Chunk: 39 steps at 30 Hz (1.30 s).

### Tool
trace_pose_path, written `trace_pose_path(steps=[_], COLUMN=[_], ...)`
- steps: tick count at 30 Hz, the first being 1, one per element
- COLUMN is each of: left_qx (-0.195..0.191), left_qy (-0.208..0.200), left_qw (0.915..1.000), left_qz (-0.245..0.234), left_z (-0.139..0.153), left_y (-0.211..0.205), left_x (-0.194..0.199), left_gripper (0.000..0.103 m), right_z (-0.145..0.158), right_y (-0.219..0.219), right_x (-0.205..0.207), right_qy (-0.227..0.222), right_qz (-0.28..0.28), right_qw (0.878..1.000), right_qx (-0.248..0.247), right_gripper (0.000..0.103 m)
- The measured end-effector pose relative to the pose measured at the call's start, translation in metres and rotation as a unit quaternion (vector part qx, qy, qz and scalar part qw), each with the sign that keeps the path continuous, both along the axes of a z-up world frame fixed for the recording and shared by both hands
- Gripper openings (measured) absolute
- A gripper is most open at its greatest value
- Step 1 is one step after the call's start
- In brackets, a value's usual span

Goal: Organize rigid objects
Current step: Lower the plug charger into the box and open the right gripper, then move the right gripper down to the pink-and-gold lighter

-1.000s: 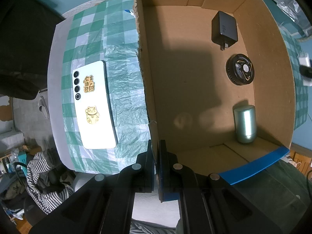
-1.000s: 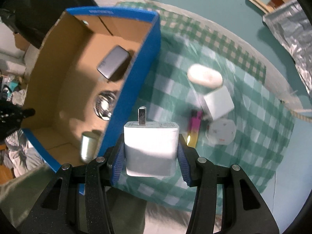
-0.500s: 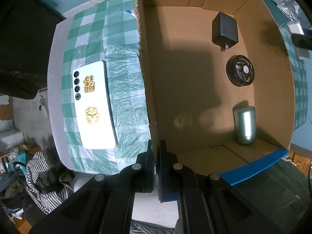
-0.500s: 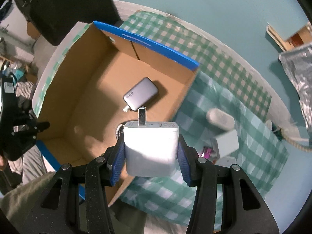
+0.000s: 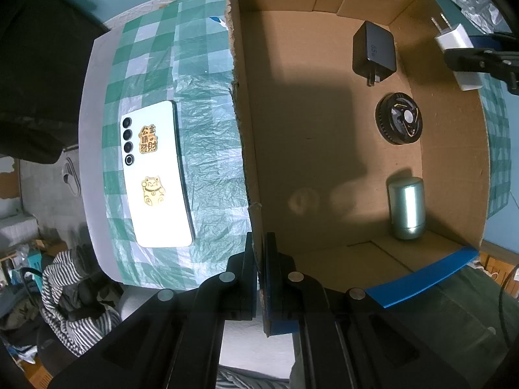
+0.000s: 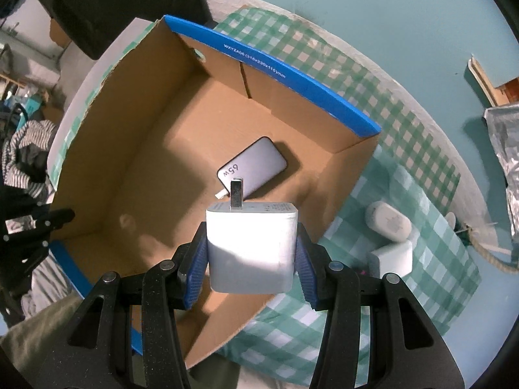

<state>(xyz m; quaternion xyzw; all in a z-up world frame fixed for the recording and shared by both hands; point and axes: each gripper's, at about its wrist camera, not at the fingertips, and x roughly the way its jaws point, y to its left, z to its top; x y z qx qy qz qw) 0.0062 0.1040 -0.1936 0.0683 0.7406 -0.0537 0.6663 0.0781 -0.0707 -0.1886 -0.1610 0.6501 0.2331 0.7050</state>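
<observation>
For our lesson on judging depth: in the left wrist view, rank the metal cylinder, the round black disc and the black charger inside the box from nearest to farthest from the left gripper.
1. Metal cylinder, nearest, by the box's near right corner.
2. Round black disc, midway along the right wall.
3. Black charger, farthest, toward the far right corner.
The left gripper is shut on the box wall.

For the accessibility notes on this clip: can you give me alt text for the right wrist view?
The right gripper holds a white wall charger, prongs pointing away, above an open cardboard box with blue-taped rims. A dark charger marked 65w lies on the box floor. To the right, on a green checked tablecloth, sit a white oval case and a white cube-shaped block.
</observation>
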Motion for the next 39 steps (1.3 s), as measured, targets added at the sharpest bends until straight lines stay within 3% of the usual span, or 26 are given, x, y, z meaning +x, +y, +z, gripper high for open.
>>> trace_pose_path(steps=[23,39], left_qx=[0.004,0.005], left_qy=[0.001,0.001], left_qw=[1.0000,1.0000], left_qz=[0.002,0.002], left_z=[0.000,0.001], left_y=[0.001,0.001], left_x=[-0.001,0.000], left_gripper=[0.004,0.004], right_z=[-0.016,0.012], right_y=[0.004,-0.012], right_x=[0.003,-0.003], right_qy=[-0.009,-0.029], right_qz=[0.008,-0.018], right_qw=[1.000,0.999], right_qx=[-0.020,0.007], right_gripper=[0.049,0.057])
